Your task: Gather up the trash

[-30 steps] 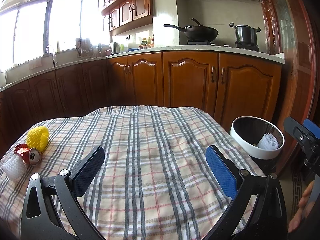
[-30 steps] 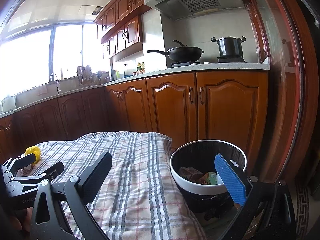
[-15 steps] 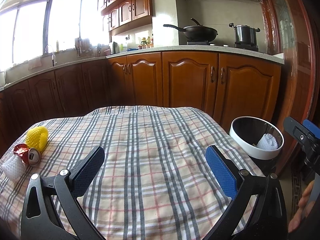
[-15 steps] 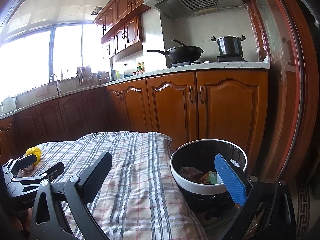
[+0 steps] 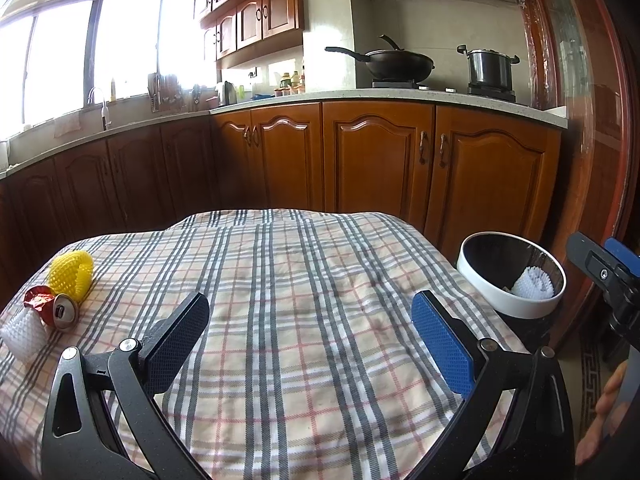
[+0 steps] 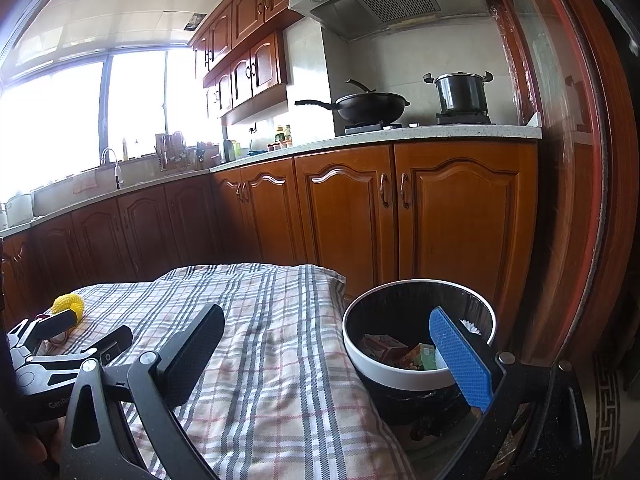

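On the plaid tablecloth (image 5: 304, 280), at its left edge, lie a yellow foam net (image 5: 71, 273), a crushed red can (image 5: 52, 309) and a white foam net (image 5: 22, 334). My left gripper (image 5: 310, 334) is open and empty over the cloth, well right of them. A white-rimmed black trash bin (image 5: 512, 276) stands by the table's right side with a white foam net (image 5: 534, 281) inside. My right gripper (image 6: 326, 350) is open and empty beside the bin (image 6: 418, 328), which holds cartons (image 6: 400, 354). The yellow net also shows in the right wrist view (image 6: 69, 305).
Wooden kitchen cabinets (image 5: 380, 164) run behind the table, with a wok (image 5: 394, 62) and a pot (image 5: 490, 66) on the stove. A wooden door frame (image 5: 592, 160) stands at the right. The left gripper body shows in the right wrist view (image 6: 68, 344).
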Motion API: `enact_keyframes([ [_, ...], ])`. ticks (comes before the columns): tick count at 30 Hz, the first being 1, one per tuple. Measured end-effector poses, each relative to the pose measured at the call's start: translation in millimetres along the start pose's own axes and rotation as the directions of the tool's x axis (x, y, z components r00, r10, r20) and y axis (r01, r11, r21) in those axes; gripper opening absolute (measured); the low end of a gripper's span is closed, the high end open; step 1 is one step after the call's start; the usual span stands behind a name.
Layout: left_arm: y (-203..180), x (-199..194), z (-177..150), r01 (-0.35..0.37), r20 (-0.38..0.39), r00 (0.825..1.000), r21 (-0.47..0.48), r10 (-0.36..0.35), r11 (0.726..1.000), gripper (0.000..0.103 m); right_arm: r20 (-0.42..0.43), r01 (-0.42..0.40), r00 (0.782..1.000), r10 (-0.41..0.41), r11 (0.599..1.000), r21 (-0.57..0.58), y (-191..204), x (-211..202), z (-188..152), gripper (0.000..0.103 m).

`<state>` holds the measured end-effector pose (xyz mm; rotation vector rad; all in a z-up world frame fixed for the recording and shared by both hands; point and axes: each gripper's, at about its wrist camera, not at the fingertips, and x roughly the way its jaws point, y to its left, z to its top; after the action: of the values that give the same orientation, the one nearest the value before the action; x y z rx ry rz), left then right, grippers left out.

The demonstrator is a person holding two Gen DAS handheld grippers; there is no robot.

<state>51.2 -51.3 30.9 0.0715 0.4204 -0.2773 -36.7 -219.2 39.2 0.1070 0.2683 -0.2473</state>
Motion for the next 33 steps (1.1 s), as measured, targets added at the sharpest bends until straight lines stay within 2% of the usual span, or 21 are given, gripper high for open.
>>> enact_keyframes([
  [33,-0.9,6.1,-1.1,0.023,-0.019,1.0,0.006,-0.023,1.0,0.103,-0.009,-0.009,1.0,0.009,1.0,0.007,-1.9,4.0,-4.1,0.103],
])
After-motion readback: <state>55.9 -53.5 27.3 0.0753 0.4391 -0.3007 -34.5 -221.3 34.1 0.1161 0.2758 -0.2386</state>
